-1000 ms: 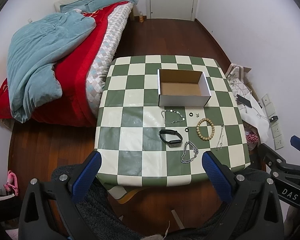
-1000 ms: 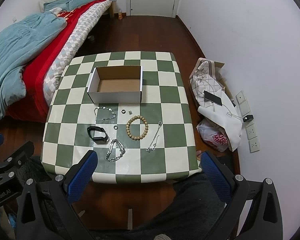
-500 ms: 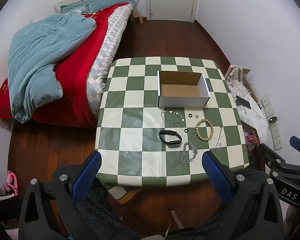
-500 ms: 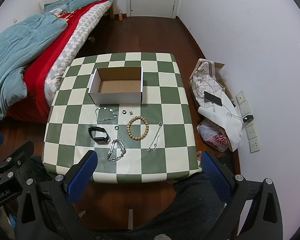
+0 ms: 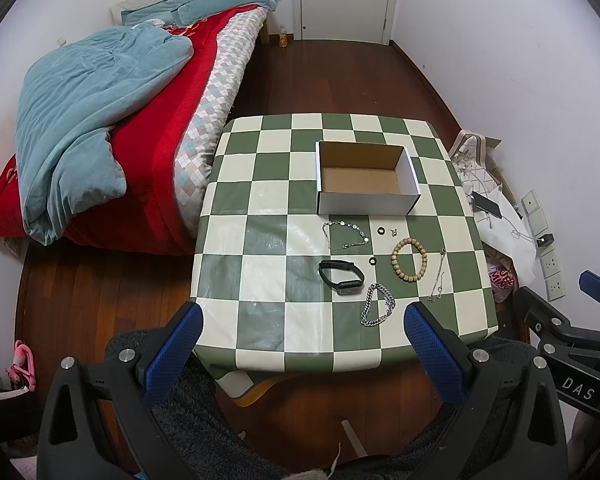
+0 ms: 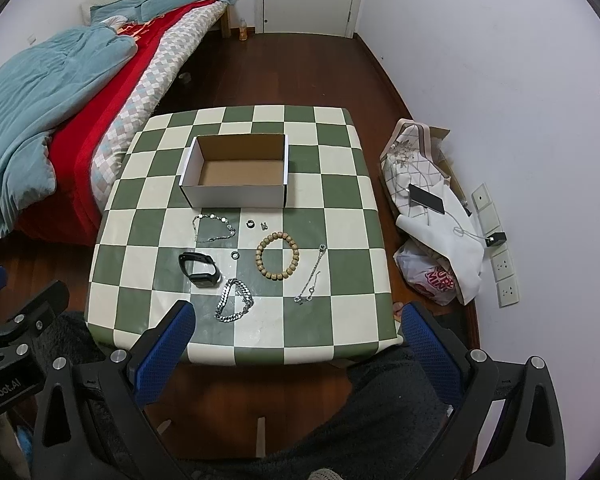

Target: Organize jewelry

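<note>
An empty white cardboard box point(image 5: 366, 178) point(image 6: 236, 172) stands on the green-and-white checked table point(image 5: 260, 240) point(image 6: 340, 208). In front of it lie a thin beaded chain point(image 5: 346, 234) point(image 6: 214, 228), a black wristband point(image 5: 341, 277) point(image 6: 199, 268), a wooden bead bracelet point(image 5: 409, 260) point(image 6: 278, 255), a chunky silver chain point(image 5: 377, 310) point(image 6: 234, 300), a thin silver chain point(image 5: 438, 276) point(image 6: 311, 276) and small rings point(image 5: 381, 231) point(image 6: 250, 223). My left gripper point(image 5: 300, 336) and right gripper point(image 6: 296, 332) are open and empty, held high above the table's near edge.
A bed point(image 5: 140, 128) with red and teal blankets stands left of the table. Bags, white cloth and a phone point(image 6: 426, 200) lie on the floor at the right wall. A closed door point(image 5: 344, 0) is at the back. Dark wood floor point(image 5: 340, 72) surrounds the table.
Both views have shifted slightly: the table sits a little farther away and lower in the frame. Nothing on the table has moved. Both grippers stay open.
</note>
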The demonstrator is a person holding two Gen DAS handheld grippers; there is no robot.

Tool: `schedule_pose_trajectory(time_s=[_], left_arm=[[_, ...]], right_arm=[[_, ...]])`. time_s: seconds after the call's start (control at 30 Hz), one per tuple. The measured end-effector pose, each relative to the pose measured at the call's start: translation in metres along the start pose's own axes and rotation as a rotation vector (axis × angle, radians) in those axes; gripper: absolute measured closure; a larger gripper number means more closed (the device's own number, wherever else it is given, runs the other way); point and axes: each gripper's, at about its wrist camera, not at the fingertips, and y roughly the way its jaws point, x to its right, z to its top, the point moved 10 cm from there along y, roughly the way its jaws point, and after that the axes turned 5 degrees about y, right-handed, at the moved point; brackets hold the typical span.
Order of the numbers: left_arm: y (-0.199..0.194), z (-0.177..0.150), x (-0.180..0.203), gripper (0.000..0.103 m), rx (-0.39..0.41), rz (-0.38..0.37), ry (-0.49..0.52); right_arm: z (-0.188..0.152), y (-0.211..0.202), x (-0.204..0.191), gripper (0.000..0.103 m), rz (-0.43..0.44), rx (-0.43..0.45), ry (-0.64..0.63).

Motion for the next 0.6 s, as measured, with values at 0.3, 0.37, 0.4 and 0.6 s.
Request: schedule_pose_trajectory(time_s=[0.3,0.37,0.4,0.6], left_arm=[[0.0005,-0.0012,-0.0007,0.0,0.002,-0.002,-0.001],[-0.001,0.0007,0.0003,0.0,0.004,-0.002,0.0],[-0.0016,0.0018,0.0009,0.0,0.004,-0.002,0.0],[-0.0029,0.002,0.0004,0.0,0.007,-0.002,0.0]], right_arm=[[0.0,-0.0005,-0.0002,0.0,0.0,0.0,-0.001],[0.0004,-0.0016,-0.0007,0.0,0.0,0.001,-0.001],[0.0,-0.0006,-0.0001,0.0,0.0,0.001,-0.001],[0.0017,-0.0033,-0.0011,0.0,0.001,0.005,0.002]])
